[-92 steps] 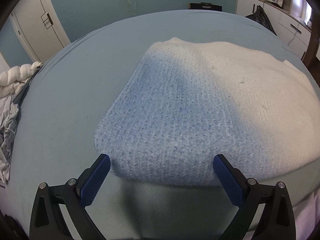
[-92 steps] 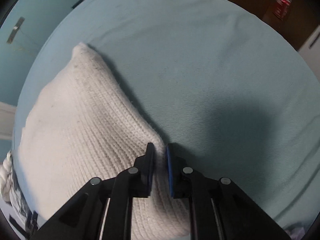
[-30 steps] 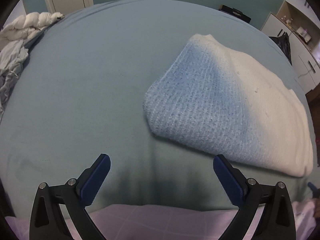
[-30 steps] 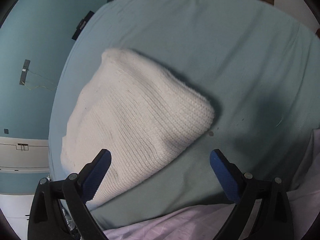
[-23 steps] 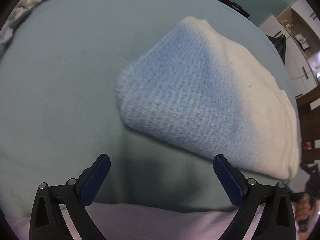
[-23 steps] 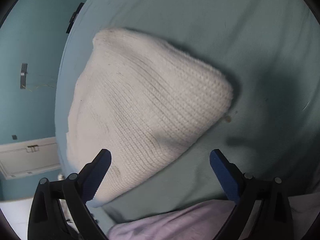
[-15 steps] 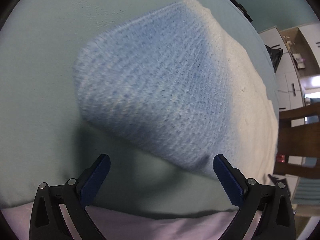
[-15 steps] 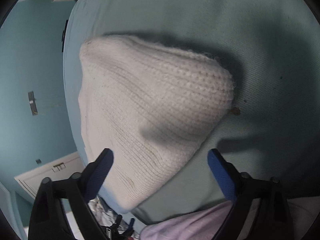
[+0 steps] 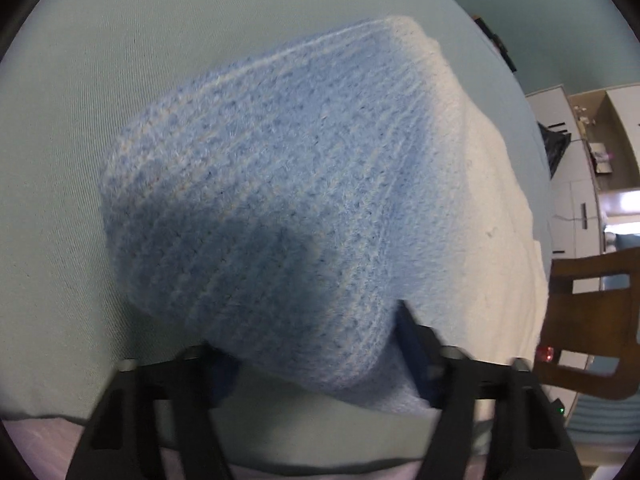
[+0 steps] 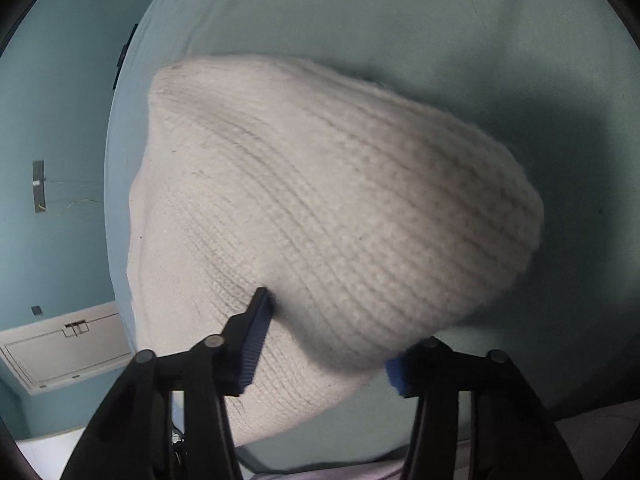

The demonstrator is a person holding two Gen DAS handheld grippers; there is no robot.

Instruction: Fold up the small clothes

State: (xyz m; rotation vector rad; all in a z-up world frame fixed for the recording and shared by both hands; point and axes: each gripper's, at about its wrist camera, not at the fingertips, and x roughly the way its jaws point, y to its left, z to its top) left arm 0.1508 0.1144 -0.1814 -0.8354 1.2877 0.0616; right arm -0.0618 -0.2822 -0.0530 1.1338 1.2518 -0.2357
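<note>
Broadly, a pale green sheet covers the bed and fills most of both views, with a lilac cover along its near edge. Beyond it stand teal walls, a white panelled door, white cabinets and a brown wooden chair. On the sheet lies the folded knit garment, pale blue at one end and cream at the other. The left gripper has just been closing, its jaws now bunching the blue near corner between them. The right gripper has likewise been closing, and its blue pads press into the cream corner.
</note>
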